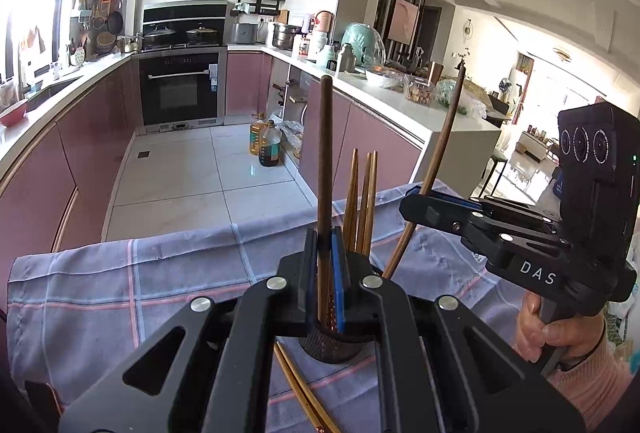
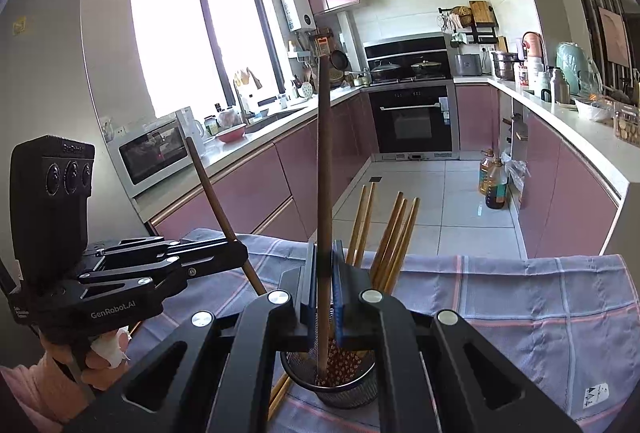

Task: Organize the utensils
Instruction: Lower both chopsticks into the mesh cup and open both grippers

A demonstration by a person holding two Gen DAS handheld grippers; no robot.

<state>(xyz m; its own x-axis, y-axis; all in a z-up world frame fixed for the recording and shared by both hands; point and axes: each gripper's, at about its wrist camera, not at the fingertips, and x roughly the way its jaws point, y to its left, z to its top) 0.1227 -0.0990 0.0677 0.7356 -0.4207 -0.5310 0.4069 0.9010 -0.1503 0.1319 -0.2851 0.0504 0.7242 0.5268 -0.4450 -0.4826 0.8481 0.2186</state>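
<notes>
Both dark chopsticks (image 1: 325, 169) (image 2: 325, 169) near-upright in clamped fingers, tips toward mesh holder (image 2: 332, 381)

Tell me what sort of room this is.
A home kitchen, most likely: a built-in oven under a stove with lidded pots, a sink below the window, and pink cabinets along the counters.

- Mesh holder (image 2: 332, 381) stands on cloth (image 2: 520, 309) covering the table, near its front edge.
- Bundle of light chopsticks (image 2: 394, 237) upright in holder, leaning twd far side.
- Left gripper (image 1: 327, 253) & right gripper (image 2: 327, 265) each over holder w/ a dark chopstick, lower ends inside it.
- Two loose chopsticks (image 1: 304, 393) flat on cloth, just beside holder.
- Kitchen floor beyond table; counters left & right, oven (image 2: 414, 117) at back.
</notes>
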